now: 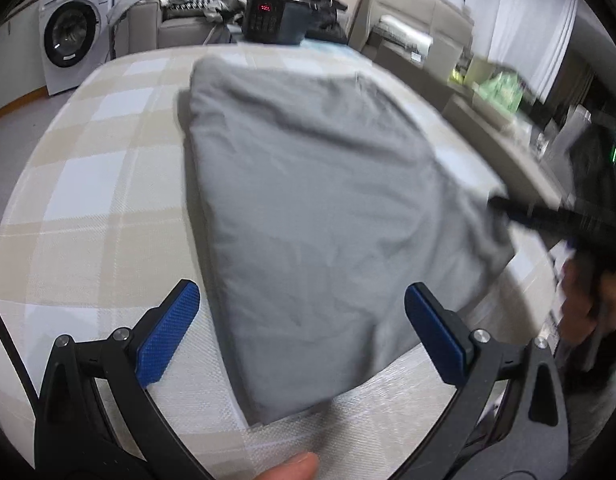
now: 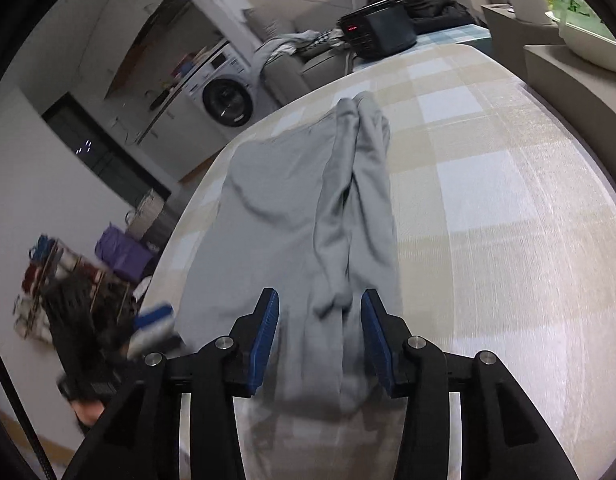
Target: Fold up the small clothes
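A grey garment lies on the checked tablecloth, partly folded. My left gripper is open, its blue pads on either side of the garment's near end, holding nothing. In the left wrist view my right gripper reaches in from the right and touches the garment's right corner, which looks lifted. In the right wrist view the garment runs away from the camera with a bunched fold along its middle. My right gripper has its jaws partly open around the near end of that fold.
A black appliance with a red display stands at the table's far end, with dark clothes behind it. A washing machine stands at the back left. A counter with green items runs along the right. Bags and clutter sit on the floor.
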A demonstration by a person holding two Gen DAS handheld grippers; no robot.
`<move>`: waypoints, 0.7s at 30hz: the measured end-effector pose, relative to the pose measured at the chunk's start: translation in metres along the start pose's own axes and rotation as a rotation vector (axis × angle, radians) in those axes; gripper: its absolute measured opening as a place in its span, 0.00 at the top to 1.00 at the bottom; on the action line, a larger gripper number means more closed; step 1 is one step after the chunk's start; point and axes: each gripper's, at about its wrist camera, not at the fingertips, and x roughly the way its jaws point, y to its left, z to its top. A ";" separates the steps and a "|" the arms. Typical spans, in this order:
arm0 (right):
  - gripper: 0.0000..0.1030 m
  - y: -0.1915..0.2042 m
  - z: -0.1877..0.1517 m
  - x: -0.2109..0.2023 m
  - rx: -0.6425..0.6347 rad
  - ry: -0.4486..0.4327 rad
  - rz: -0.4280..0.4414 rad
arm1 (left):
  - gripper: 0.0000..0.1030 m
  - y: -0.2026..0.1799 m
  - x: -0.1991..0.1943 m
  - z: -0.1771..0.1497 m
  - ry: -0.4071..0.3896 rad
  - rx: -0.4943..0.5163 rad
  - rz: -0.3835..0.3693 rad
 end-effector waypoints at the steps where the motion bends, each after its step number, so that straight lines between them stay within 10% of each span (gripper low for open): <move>1: 0.57 0.001 -0.003 0.000 -0.014 0.001 0.012 | 0.01 0.001 -0.004 0.002 -0.018 -0.012 -0.001; 6: 0.58 0.008 -0.007 0.015 -0.051 0.007 -0.003 | 0.01 0.011 0.005 0.001 0.001 -0.035 0.037; 11: 0.89 0.008 -0.003 0.021 -0.069 -0.004 -0.013 | 0.01 0.018 0.023 -0.003 0.060 -0.033 0.093; 21: 0.78 0.000 -0.017 0.019 -0.094 0.006 -0.159 | 0.01 0.037 0.018 -0.001 0.070 -0.015 0.178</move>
